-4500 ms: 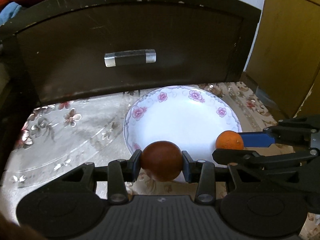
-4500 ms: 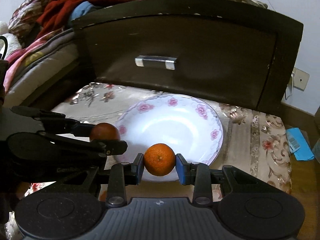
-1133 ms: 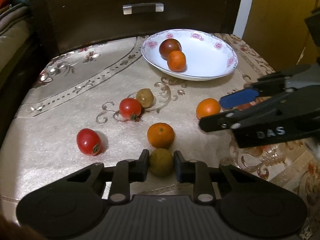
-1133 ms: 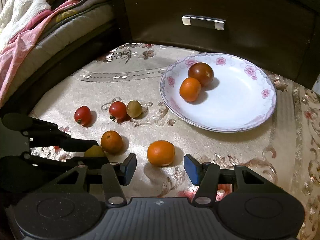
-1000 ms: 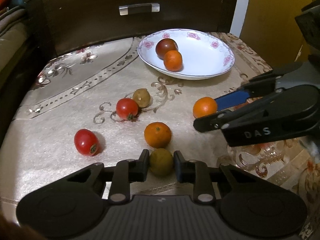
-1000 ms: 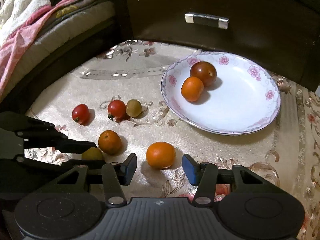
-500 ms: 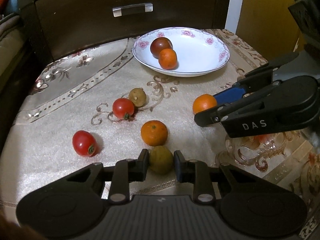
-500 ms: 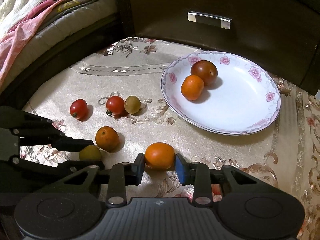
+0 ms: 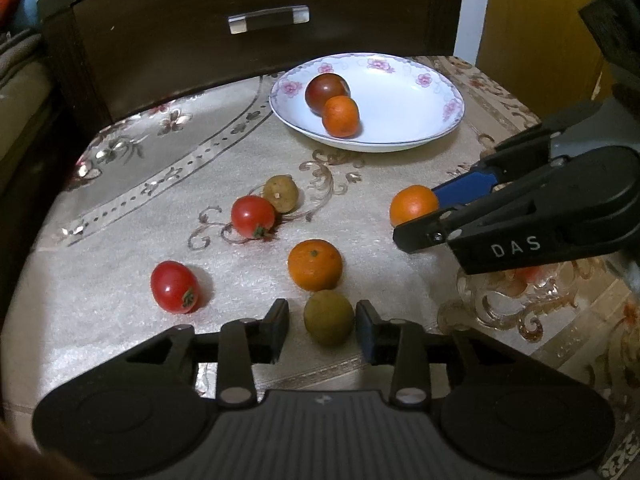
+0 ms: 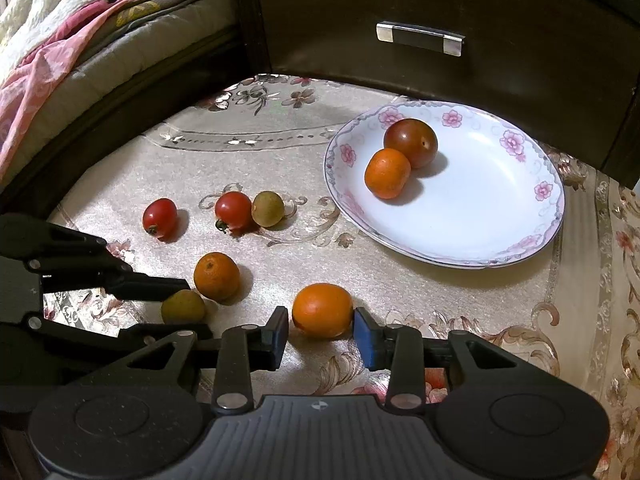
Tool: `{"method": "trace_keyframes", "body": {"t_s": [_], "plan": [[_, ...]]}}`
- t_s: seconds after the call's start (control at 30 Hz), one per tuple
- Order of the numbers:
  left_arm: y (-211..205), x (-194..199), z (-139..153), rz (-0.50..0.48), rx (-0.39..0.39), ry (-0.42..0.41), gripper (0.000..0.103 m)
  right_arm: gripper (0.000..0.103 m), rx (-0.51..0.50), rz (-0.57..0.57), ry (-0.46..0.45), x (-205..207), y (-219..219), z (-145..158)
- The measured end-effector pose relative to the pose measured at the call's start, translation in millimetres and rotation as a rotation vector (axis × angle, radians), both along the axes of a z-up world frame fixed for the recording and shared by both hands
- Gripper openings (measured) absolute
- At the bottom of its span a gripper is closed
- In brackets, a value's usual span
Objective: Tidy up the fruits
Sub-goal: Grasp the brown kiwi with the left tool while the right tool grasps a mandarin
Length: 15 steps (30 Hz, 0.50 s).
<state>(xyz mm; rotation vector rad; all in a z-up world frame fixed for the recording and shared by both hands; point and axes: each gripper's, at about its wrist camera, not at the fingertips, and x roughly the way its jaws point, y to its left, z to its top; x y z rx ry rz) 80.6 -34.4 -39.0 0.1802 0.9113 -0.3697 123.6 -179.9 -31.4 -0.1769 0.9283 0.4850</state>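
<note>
- Left hand-held gripper [image 9: 322, 328]: jaws just opened, released around the green fruit [image 9: 329, 317], a gap on both sides.
- Right hand-held gripper [image 10: 320, 334]: jaws just opened slightly; right pad touches the orange [image 10: 322, 310], left pad stands clear.

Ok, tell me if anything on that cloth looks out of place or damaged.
Nothing looks damaged or spilled. Only two fruits sit in the plate; six remain loose on the cloth, two red tomatoes among them.
</note>
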Motion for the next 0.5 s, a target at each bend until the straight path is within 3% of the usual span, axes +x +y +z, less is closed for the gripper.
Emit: {"method": "trace_keyframes", "body": {"t_s": [0.3, 0.5], "plan": [[1.3, 0.2, 1.2, -0.002, -0.019, 0.020, 0.034, 0.027, -0.009, -0.018, 0.002, 0.3, -1.9, 1.5], [0.5, -0.2, 1.7, -0.010, -0.033, 0.031, 0.034, 0.026, -0.014, -0.021, -0.001, -3.7, -4.9, 3.4]]}}
